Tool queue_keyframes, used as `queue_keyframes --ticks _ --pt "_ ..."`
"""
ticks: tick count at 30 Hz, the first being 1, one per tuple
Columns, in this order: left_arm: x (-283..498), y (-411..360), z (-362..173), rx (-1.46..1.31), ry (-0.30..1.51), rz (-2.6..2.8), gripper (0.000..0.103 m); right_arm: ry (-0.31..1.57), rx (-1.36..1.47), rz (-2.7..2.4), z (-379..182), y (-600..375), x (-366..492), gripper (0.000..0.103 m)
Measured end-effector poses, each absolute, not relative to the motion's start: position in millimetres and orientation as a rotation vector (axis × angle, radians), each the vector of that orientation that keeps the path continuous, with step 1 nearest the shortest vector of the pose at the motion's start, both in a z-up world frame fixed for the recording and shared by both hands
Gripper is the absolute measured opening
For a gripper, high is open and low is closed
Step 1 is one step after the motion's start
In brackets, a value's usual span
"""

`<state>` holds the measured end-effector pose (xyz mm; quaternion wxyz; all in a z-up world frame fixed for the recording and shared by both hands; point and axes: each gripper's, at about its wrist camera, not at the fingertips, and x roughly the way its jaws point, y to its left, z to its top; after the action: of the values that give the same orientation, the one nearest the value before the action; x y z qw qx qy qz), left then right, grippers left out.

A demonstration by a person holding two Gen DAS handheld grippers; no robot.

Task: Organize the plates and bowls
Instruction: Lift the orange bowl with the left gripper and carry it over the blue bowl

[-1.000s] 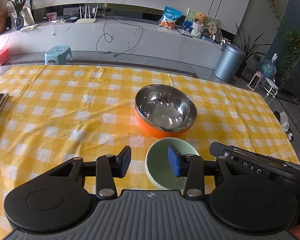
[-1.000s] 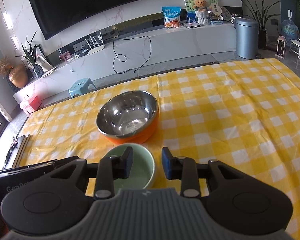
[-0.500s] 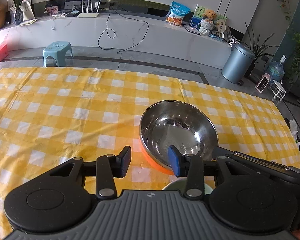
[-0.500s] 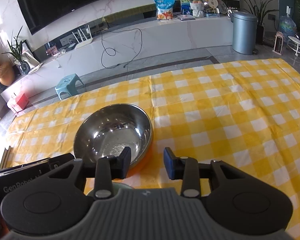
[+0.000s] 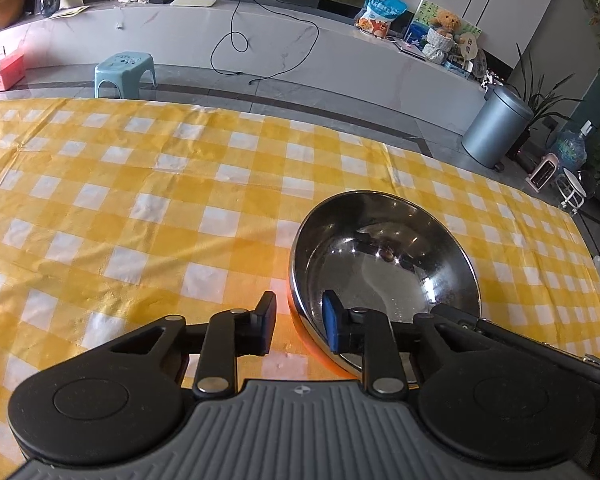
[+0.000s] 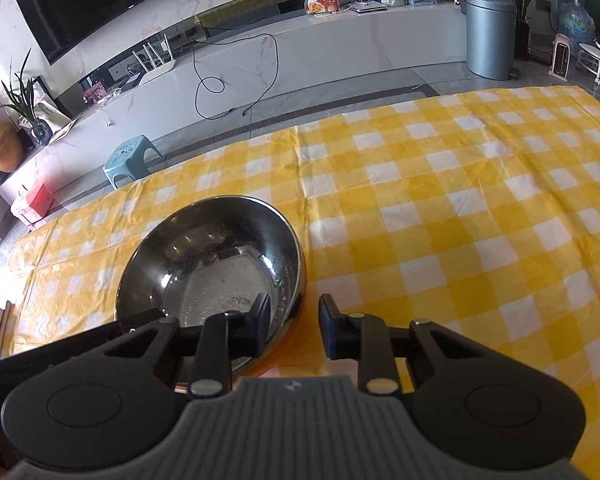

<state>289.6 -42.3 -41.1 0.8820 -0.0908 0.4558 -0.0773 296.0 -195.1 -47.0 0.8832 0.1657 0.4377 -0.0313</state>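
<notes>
My left gripper (image 5: pixel 298 326) and right gripper (image 6: pixel 294 330) both gape empty, straddling opposite near rims of the steel bowl (image 5: pixel 384 268) on the counter (image 5: pixel 140 208); neither pad seems touching yet.

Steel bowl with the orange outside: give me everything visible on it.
The round stainless-steel bowl with orange outer wall sits upright on the yellow-and-white checked tablecloth. Its polished inside is empty, mirroring the room, with faint speckled marks at the bottom. The left tongs and right tongs, both open, each straddle the near rim, one finger inside and one outside. Whether they touch it is unclear.
</notes>
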Motion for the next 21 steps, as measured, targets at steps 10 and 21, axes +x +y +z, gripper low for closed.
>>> queue_keyframes --ticks 10,21 --pt "282.9 -40.0 -29.9 -0.194 0.935 -0.156 0.019 0.887 0.352 -0.072 -37.5 -192.0 289.9 0.011" --pt "241.3 -34.4 28.8 -0.210 0.858 -0.175 0.018 0.767 0.353 -0.061 21.4 -190.0 247.2 0.009"
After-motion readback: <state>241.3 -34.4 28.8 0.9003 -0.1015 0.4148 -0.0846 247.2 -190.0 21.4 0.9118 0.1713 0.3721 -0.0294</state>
